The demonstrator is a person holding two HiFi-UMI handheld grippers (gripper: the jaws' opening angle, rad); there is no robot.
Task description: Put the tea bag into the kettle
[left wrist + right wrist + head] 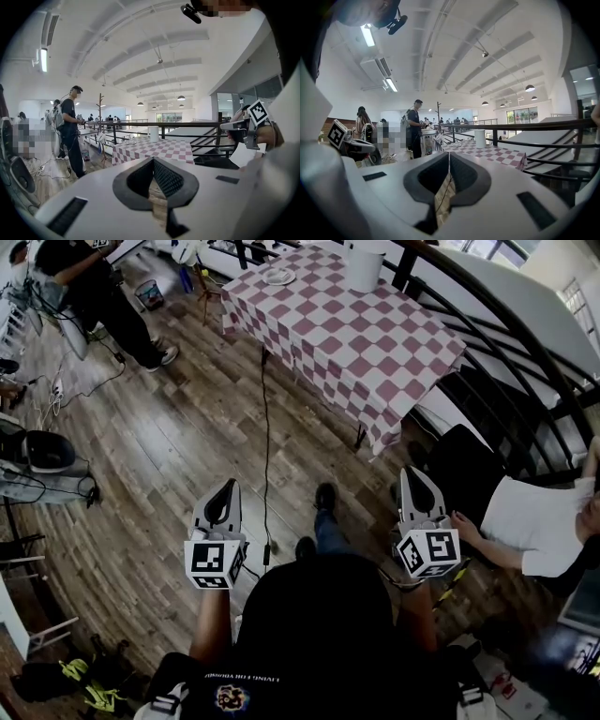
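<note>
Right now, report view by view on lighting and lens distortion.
Head view: even daylight, and the fisheye bows the checkered table and the railing. Left gripper view: black vignette at the corners, and a ceiling lamp flares white. Right gripper view: a strip light is blown out, with the same vignette and mosaic patches over the far people.

Left tongs (225, 487) and right tongs (413, 472) hover before the checkered table (356, 343).

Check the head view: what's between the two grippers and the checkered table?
Only wooden floor, with a black cable running from the checkered table toward the person's shoes. The head view shows it.
</note>
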